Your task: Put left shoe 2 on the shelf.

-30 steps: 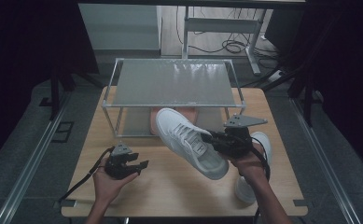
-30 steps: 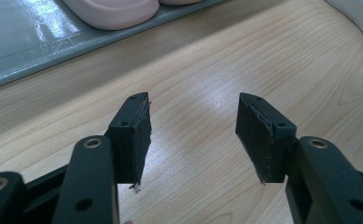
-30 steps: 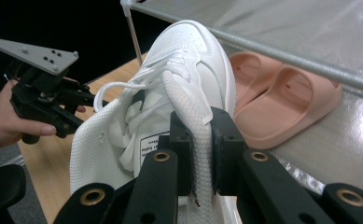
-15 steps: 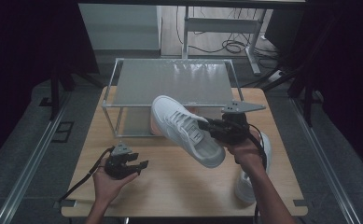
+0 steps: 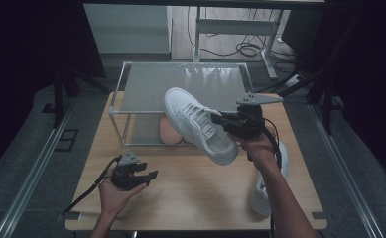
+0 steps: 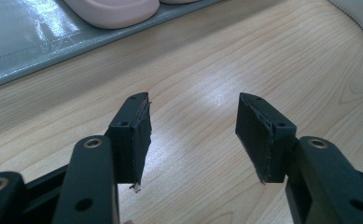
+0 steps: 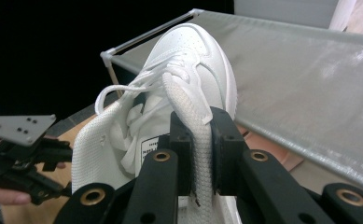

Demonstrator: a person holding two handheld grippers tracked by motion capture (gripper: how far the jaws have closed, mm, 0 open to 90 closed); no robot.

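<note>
Lying partly behind the person's right forearm, a second white shoe (image 5: 269,184) on the bench (image 5: 195,193) is half hidden. The white sneaker (image 5: 198,125) is clamped at its side wall by the right gripper (image 5: 220,121) and held tilted above the rack (image 5: 131,91). The left gripper (image 5: 148,176) is held open, empty, near the rack.

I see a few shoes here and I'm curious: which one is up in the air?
The white sneaker clamped by its tongue in the right gripper. The other white sneaker lies on the table; the pink shoes sit in the rack.
</note>
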